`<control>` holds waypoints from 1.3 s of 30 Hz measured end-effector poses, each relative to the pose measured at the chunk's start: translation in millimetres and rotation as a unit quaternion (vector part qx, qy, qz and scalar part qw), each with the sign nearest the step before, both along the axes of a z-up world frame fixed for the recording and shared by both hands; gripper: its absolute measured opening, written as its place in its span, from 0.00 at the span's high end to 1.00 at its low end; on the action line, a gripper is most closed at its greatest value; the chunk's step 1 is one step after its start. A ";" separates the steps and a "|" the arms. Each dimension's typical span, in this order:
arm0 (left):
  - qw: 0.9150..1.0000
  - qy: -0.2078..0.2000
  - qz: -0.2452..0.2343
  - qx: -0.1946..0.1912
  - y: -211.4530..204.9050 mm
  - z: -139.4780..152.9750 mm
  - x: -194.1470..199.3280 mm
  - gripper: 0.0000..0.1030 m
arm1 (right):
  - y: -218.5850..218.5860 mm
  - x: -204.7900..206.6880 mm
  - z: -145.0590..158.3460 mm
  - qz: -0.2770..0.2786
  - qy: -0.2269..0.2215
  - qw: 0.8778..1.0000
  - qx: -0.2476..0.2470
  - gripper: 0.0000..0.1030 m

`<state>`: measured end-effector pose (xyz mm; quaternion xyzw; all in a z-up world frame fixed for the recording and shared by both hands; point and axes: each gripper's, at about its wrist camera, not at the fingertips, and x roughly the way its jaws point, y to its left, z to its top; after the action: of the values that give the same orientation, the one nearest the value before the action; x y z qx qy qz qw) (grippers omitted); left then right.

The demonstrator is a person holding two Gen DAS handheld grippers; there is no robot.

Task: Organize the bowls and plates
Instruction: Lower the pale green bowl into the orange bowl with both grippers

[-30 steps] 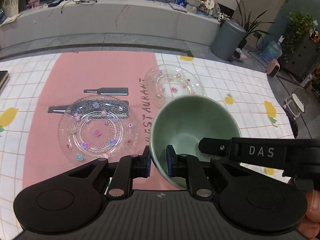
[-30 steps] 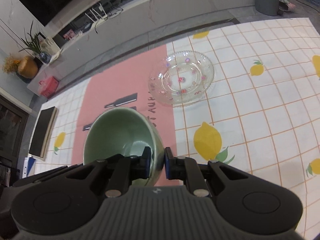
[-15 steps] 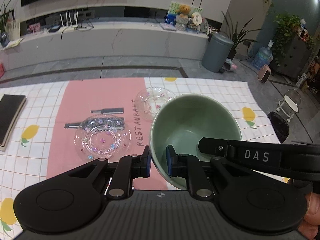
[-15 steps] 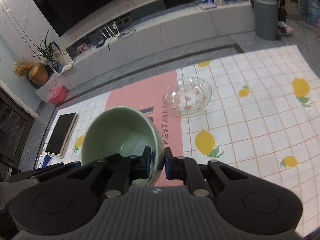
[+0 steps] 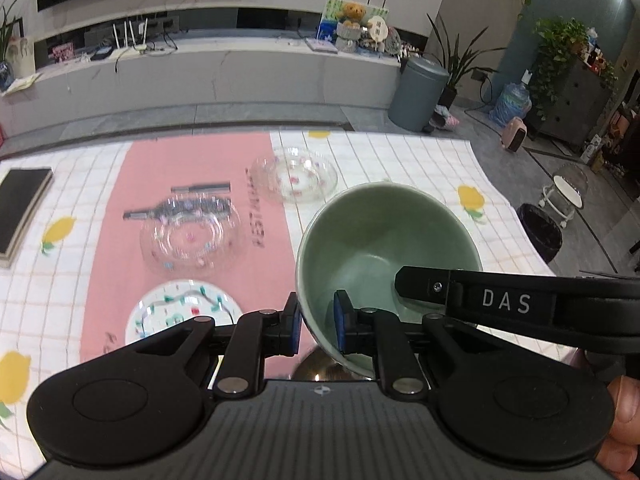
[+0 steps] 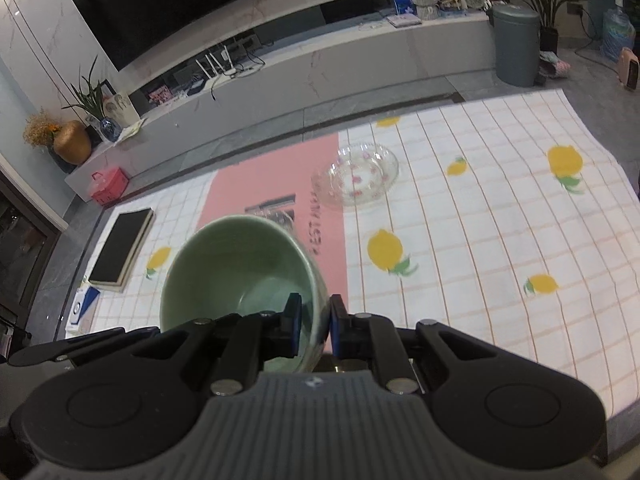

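Note:
A pale green bowl hangs above the table, held from both sides. My left gripper is shut on its left rim, one pad inside and one outside. On the opposite rim of the bowl my right gripper is shut the same way; its black finger marked DAS reaches into the left wrist view. Below lie two clear flowered glass plates, one far and one nearer, and a white patterned plate. The far glass plate also shows in the right wrist view.
The tablecloth is a white check with lemons and a pink centre strip. A black book lies at its left edge. Something shiny and metallic peeks out under the bowl. A person's hand shows at the lower right.
Both grippers have risen and drawn back with the bowl, so the table looks smaller and farther. The white patterned plate and the black book have come into view.

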<state>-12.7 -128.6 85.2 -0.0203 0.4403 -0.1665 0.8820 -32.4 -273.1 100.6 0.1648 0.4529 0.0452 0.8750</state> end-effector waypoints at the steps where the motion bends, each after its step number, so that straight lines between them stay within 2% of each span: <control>1: 1.000 0.003 -0.001 0.001 0.5 -3.3 -2.2 0.82 | -0.2 -3.1 -4.5 0.000 0.004 1.000 0.002 0.87; 19: 0.998 0.065 -0.015 0.008 0.4 -63.4 -25.3 0.82 | -0.2 -25.7 -68.5 0.004 0.064 0.998 -0.001 0.87; 39: 0.996 0.084 -0.024 0.028 -4.6 -80.1 -23.8 0.82 | 0.7 -26.2 -90.6 0.009 0.091 0.996 -0.010 0.87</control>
<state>-36.5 -133.2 5.1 0.0010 0.5180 -0.1730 0.8377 -58.6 -272.5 10.1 0.1551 0.5326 0.0334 0.8313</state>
